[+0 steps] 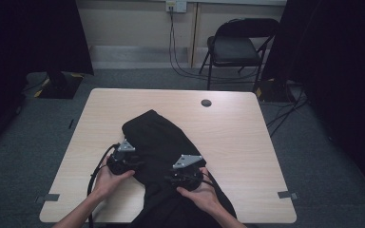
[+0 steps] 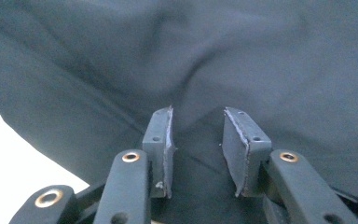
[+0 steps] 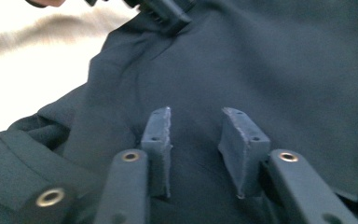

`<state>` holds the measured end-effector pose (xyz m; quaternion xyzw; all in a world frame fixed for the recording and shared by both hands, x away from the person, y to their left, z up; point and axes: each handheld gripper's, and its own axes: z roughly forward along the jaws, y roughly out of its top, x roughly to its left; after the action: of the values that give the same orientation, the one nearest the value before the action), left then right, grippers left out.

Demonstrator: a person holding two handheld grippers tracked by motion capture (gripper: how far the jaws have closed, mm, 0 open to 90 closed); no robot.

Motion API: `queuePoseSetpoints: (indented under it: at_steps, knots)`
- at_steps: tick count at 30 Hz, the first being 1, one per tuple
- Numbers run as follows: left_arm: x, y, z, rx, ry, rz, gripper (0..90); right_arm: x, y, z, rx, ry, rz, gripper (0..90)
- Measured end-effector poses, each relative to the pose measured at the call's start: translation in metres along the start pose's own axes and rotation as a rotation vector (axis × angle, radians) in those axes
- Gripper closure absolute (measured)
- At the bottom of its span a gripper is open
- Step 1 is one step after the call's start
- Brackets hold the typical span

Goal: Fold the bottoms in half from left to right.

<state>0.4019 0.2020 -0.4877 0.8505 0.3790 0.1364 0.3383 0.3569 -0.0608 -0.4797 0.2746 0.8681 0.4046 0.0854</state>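
Two hand-held grippers worked over a black garment (image 1: 164, 142) that lay spread on a light wooden table (image 1: 237, 128), running from near the middle of the tabletop back toward the person's edge and over it. In the high view the left gripper (image 1: 126, 164) sat at the garment's left edge, gripped by the person's left hand (image 1: 105, 181), with a black cable looping away from it across the bare wood. The right gripper (image 1: 186, 178) rested over the cloth nearer the person, held by the right hand (image 1: 200, 192); each gripper carried a grey three-cornered plate on top. In the left gripper view the jaws stood partly apart, a clear gap between the pads, with dark fabric (image 2: 214, 70) lying beyond and beneath them; no fold was pinched, and a strip of pale table showed at the lower left. In the right gripper view the jaws likewise stood partly open over the cloth (image 3: 261, 70), nothing clamped between the pads, and the garment bunched into soft folds toward the left, where the table surface showed. At the top of that view the tip of the other gripper touched the cloth's edge. Beyond the table a black folding chair (image 1: 235, 47) stood on grey carpet by the wall.
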Motion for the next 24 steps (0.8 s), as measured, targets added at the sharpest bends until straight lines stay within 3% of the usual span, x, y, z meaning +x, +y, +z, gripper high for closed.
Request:
queuePoseSetpoints:
  at_steps: [1, 3, 7, 10, 12, 15, 18, 19, 20, 21, 22, 23, 24]
  knots:
    - [0.0, 0.0, 0.001, -0.006, 0.023, 0.014, 63.6, 0.001, 0.0, 0.0, 0.001, 0.007, 0.0, 60.1]
    - [0.002, 0.002, 0.005, -0.025, 0.04, -0.003, 63.6, 0.004, 0.004, -0.009, -0.028, 0.019, -0.007, 58.1]
    - [0.012, 0.006, 0.009, -0.036, 0.056, -0.01, 63.7, 0.012, 0.007, -0.022, -0.072, 0.056, -0.022, 57.7]
    - [0.017, 0.009, 0.011, -0.027, 0.057, -0.01, 63.6, 0.019, 0.007, -0.022, -0.072, 0.085, -0.036, 56.1]
    - [0.025, 0.012, 0.016, -0.046, 0.071, -0.036, 63.7, 0.025, 0.007, -0.017, -0.051, 0.121, -0.06, 53.3]
    - [0.032, 0.013, 0.02, -0.073, 0.089, -0.045, 63.7, 0.032, 0.007, -0.004, -0.026, 0.136, -0.099, 49.1]
    - [0.039, 0.019, 0.022, -0.046, 0.093, -0.04, 63.7, 0.03, 0.005, 0.011, 0.009, 0.111, -0.106, 49.9]
    - [0.041, 0.019, 0.023, -0.058, 0.104, -0.057, 63.6, 0.03, 0.004, 0.014, 0.019, 0.107, -0.109, 56.2]
    - [0.043, 0.018, 0.024, -0.067, 0.11, -0.062, 63.6, 0.032, 0.001, 0.014, 0.019, 0.11, -0.131, 76.9]
    - [0.044, 0.018, 0.025, -0.075, 0.111, -0.072, 63.6, 0.032, 0.001, 0.014, 0.019, 0.11, -0.131, 76.9]
    - [0.047, 0.017, 0.025, -0.084, 0.112, -0.083, 63.6, 0.033, 0.001, 0.011, 0.007, 0.115, -0.138, 83.9]
    - [0.05, 0.017, 0.025, -0.088, 0.123, -0.087, 63.4, 0.032, -0.002, -0.001, -0.01, 0.141, -0.138, 89.0]
    - [0.051, 0.016, 0.025, -0.095, 0.134, -0.089, 63.4, 0.031, -0.003, -0.008, -0.017, 0.135, -0.138, 89.3]
